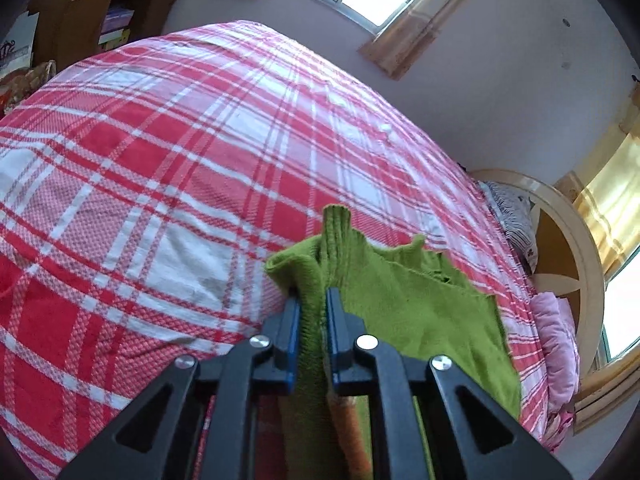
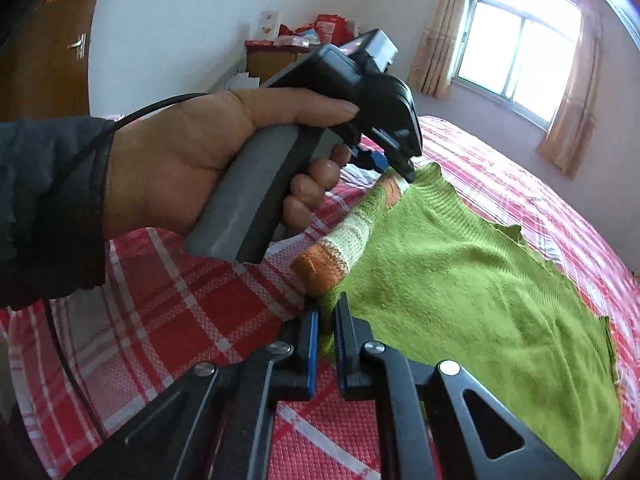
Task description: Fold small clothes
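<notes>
So the green knit sweater (image 2: 460, 280) is lying on a bed with a red, pink and white plaid bedspread (image 1: 160, 160), a coarse woven cotton with a checked grain. The sweater is a fuzzy, fine-ribbed knit in lime green, and one sleeve (image 2: 340, 240) has chunky orange and cream stripes. In the right wrist view it fills the lower right of the frame, spread mostly flat, with a wavy, uneven far edge.

The left gripper (image 1: 313, 300), bottom centre of its own view, has its black jaws with blue pads pressed together on a bunched fold of the green knit; a ribbed bit sticks up just past the tips, and an orange strip hangs down between the arms below.

The right gripper (image 2: 327, 312), bottom centre of its view, is pinching the near green edge right where the striped sleeve meets the body.

In the upper left of the right wrist view, the person's left hand (image 2: 180, 168) is wrapped around a grey handle, thumb along the top, dark sleeve (image 2: 48, 208) at the wrist, with the tool tilted down to the cloth.
</notes>
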{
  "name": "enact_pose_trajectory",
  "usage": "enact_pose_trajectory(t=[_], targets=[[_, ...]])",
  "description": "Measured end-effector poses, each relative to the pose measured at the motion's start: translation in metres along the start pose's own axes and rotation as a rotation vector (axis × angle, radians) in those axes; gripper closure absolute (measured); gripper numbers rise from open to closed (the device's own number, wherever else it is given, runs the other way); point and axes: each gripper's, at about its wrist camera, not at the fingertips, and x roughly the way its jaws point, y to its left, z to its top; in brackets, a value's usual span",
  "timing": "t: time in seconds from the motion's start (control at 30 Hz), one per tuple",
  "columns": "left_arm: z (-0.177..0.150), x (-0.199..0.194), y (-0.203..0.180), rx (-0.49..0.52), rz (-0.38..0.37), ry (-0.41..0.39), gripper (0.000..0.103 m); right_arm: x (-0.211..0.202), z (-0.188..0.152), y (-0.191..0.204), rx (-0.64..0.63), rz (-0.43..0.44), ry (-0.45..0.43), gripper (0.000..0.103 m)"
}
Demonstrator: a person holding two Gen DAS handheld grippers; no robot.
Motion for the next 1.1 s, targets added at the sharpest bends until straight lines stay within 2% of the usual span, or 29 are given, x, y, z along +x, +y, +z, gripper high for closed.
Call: enact_pose_trajectory(t=[0.5,0.77,1.1], targets=[[0.013,-0.02,-0.06,0.044,-0.032,-0.058,0.091,-0.052,-0.011,-0.058,0.166,-0.008,-0.109,0.097],[0.016,-0.019,-0.097,0.082,-0.046,-0.068,0.091,-0.068,-0.023,-0.095,0.25,-0.015,-0.145,0.097],[0.015,-0.011,-0.137,0.129,-0.048,-0.063,0.091,-0.087,-0.036,-0.117,0.324,-0.012,-0.174,0.098]])
